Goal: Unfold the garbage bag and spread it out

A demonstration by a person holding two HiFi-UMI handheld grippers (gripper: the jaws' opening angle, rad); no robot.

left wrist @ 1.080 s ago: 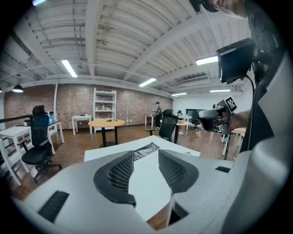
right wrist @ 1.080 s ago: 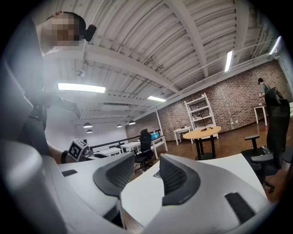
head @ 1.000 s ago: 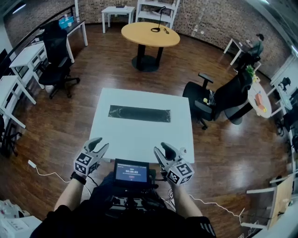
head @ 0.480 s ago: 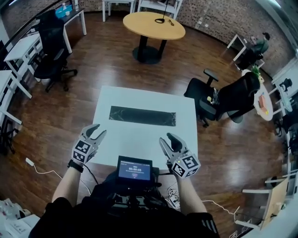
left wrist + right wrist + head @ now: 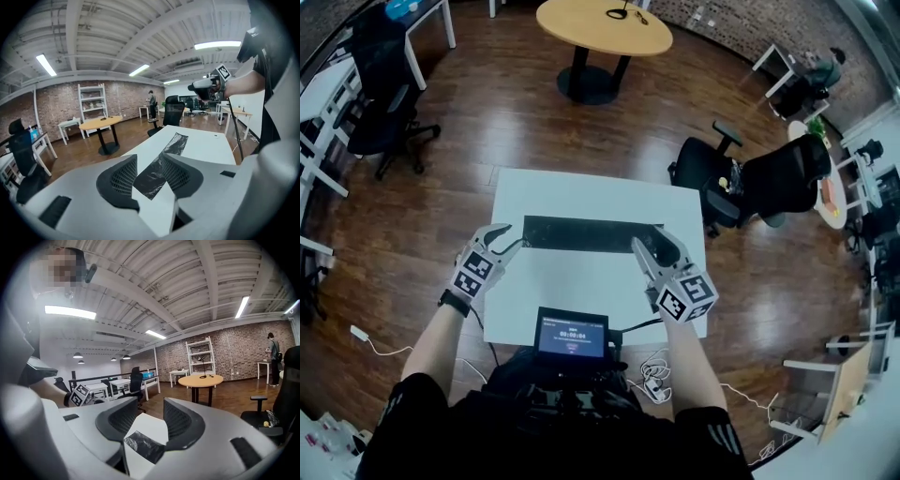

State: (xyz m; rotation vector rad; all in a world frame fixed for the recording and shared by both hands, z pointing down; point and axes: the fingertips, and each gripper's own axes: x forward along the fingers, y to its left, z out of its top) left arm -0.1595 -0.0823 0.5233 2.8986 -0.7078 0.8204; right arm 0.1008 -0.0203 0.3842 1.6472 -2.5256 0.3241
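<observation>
Now the left gripper (image 5: 508,234), jaws just narrowed slightly, and the right gripper (image 5: 656,246) hover open-jawed and empty by opposite ends of the folded garbage bag (image 5: 581,234) lying on the table (image 5: 581,291).

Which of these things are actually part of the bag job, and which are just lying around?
Job: folded black plastic garbage bag, white square table, left gripper, right gripper, both open.
Lying about: round wooden table, black office chair, white shelf unit.
</observation>
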